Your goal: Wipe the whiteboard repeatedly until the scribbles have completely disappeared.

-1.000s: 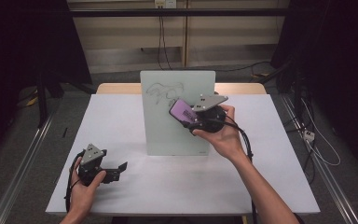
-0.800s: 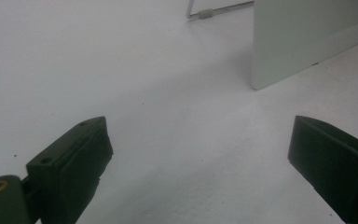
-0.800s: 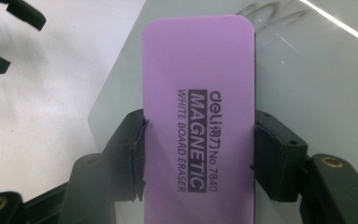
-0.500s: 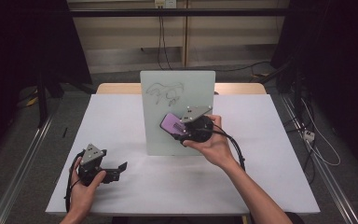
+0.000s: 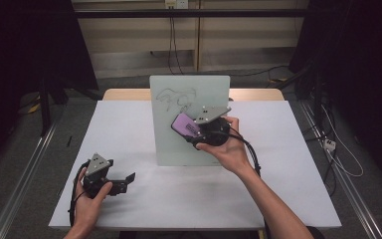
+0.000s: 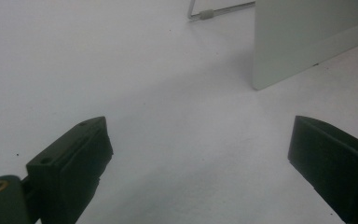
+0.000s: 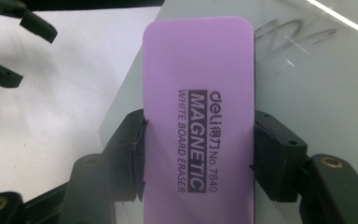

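A small whiteboard (image 5: pixel 189 139) stands upright near the middle of the white table (image 5: pixel 298 174), its face turned toward the person, with a grey scribble (image 5: pixel 176 98) across its upper part. The right gripper (image 5: pixel 191 130) is held up in front of the board's face, below and to the right of the scribble, and it pinches a purple eraser (image 5: pixel 185 125) between its two black jaws. In the right gripper view the jaws press on the eraser's (image 7: pixel 200 112) two long sides at about its middle, and the printed label reads "deli MAGNETIC WHITE BOARD ERASER No.7840". The same view shows the board (image 7: pixel 317 93) just behind the eraser, with grey strokes (image 7: pixel 293 35) at the upper right; whether the eraser touches the board's surface cannot be told. The person's right hand (image 5: pixel 229 149) wraps the gripper body from below, and a black cable trails back along the forearm. The left gripper (image 5: pixel 127 178) rests low on the table near the front left, well apart from the board, held in the left hand (image 5: pixel 92 194). In the left gripper view its jaws are spread wide with only bare table between them, and the board's lower corner (image 6: pixel 307 42) stands at the upper right beside a wire stand leg (image 6: pixel 205 13).
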